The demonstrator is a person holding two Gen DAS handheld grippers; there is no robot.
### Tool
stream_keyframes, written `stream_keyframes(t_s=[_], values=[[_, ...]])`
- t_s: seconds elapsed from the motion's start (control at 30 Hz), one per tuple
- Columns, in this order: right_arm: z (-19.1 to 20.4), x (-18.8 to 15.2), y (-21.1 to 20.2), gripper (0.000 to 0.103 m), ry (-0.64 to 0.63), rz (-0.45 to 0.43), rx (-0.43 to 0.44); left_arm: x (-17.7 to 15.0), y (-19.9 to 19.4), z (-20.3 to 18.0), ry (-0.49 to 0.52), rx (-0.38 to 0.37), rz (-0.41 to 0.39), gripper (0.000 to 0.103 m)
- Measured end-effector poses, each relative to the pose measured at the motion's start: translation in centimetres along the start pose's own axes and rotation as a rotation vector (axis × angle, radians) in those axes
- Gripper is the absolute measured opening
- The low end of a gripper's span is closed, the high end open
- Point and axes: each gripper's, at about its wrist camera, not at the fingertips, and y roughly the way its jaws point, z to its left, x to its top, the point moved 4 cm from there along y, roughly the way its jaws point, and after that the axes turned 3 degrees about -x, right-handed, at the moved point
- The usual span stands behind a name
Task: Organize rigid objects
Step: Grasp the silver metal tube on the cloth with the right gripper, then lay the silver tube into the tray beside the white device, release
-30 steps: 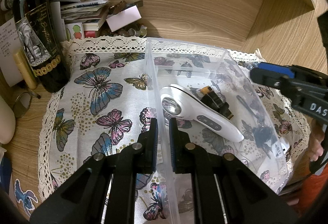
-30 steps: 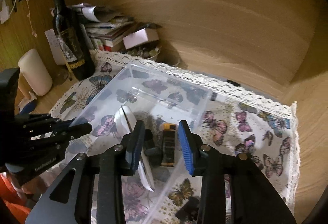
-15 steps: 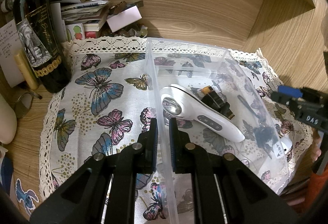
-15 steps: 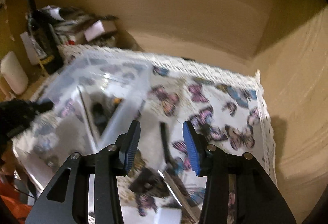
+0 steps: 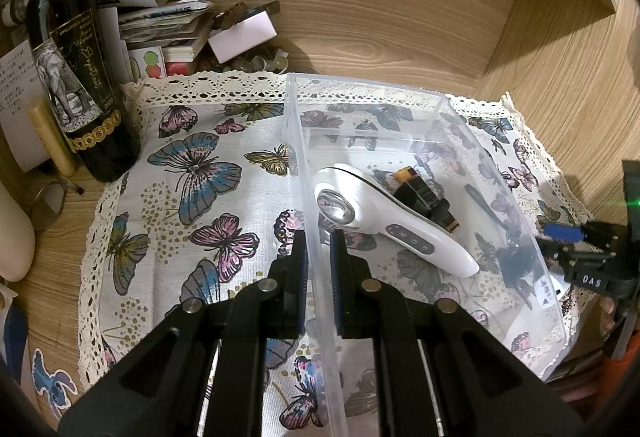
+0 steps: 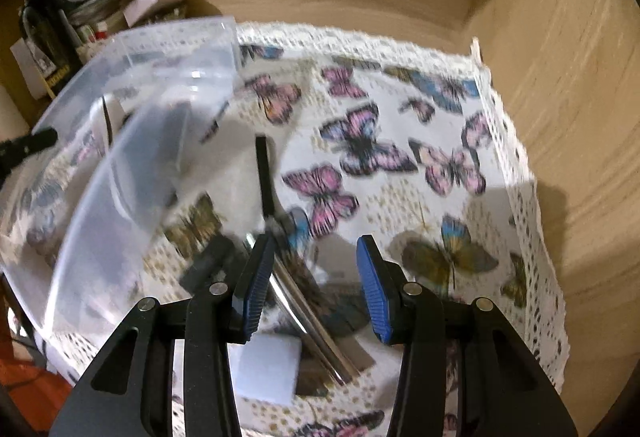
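A clear plastic bin [image 5: 492,161] sits on the butterfly cloth [image 5: 192,173]. Inside lie a white handheld device [image 5: 384,225] and a black-and-yellow object [image 5: 420,193]. My left gripper [image 5: 318,261] is shut on the bin's left wall. My right gripper [image 6: 316,277] is open and empty, low over the cloth to the right of the bin [image 6: 132,141]. Under it lie a shiny metal tool [image 6: 308,305], a white block [image 6: 268,369] and a black stick [image 6: 264,177]. The right gripper [image 5: 576,237] also shows at the right edge of the left wrist view.
A dark wine bottle [image 5: 76,77] stands at the back left with a pile of books and papers [image 5: 168,29]. A small round mirror [image 5: 48,197] lies on the wood beside the cloth. Wooden walls [image 6: 560,117] close the back and right.
My right gripper has swung away from above the bin to the right and down, over the items on the cloth. The left gripper and bin have stayed put.
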Motion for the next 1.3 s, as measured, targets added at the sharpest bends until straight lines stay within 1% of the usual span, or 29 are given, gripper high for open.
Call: stream_keyframes(t_s=[0.1, 0.23, 0.37, 0.43, 0.5, 0.57, 0.6, 0.7, 0.77, 0.93, 1.07, 1.3], values=[[-0.1, -0.5, 0.2, 0.04, 0.016, 0.017, 0.049, 0.0, 0.0, 0.0, -0.002, 0.001, -0.001, 0.01], [0.2, -0.6, 0.1, 0.04, 0.003, 0.025, 0.063, 0.0, 0.0, 0.0, -0.002, 0.003, -0.001, 0.01], [0.9, -0.7, 0.5, 0.04, -0.04, 0.038, 0.056, -0.1, 0.0, 0.1, -0.002, 0.002, -0.002, 0.01], [1.0, -0.8, 1.4, 0.04, -0.04, 0.063, 0.053, 0.0, 0.0, 0.0, -0.004, 0.001, -0.002, 0.01], [1.0, -0.7, 1.8, 0.039, -0.034, 0.05, 0.045, 0.0, 0.0, 0.0, -0.005, 0.002, -0.001, 0.01], [0.9, -0.4, 1.9, 0.031, -0.031, 0.031, 0.032, 0.0, 0.0, 0.0, -0.003, 0.004, -0.001, 0.01], [0.8, -0.3, 1.9, 0.02, -0.028, 0.027, 0.03, 0.0, 0.0, 0.0, -0.001, 0.005, -0.001, 0.01], [0.3, 0.1, 2.0, 0.014, -0.009, 0.008, 0.025, 0.0, 0.0, 0.0, -0.002, 0.005, -0.001, 0.01], [0.2, 0.3, 2.0, 0.014, 0.0, -0.003, 0.021, -0.1, 0.0, 0.0, -0.003, 0.005, -0.001, 0.01], [-0.3, 1.3, 0.7, 0.014, 0.031, -0.069, 0.011, 0.0, 0.0, 0.0, 0.0, 0.006, 0.0, 0.01], [-0.6, 2.9, -1.5, 0.014, 0.06, -0.171, -0.006, -0.1, 0.0, -0.1, 0.005, 0.012, 0.0, 0.01], [0.4, 5.6, -6.0, 0.014, 0.065, -0.332, 0.034, -0.1, 0.1, -0.3, 0.011, 0.017, 0.0, 0.01]])
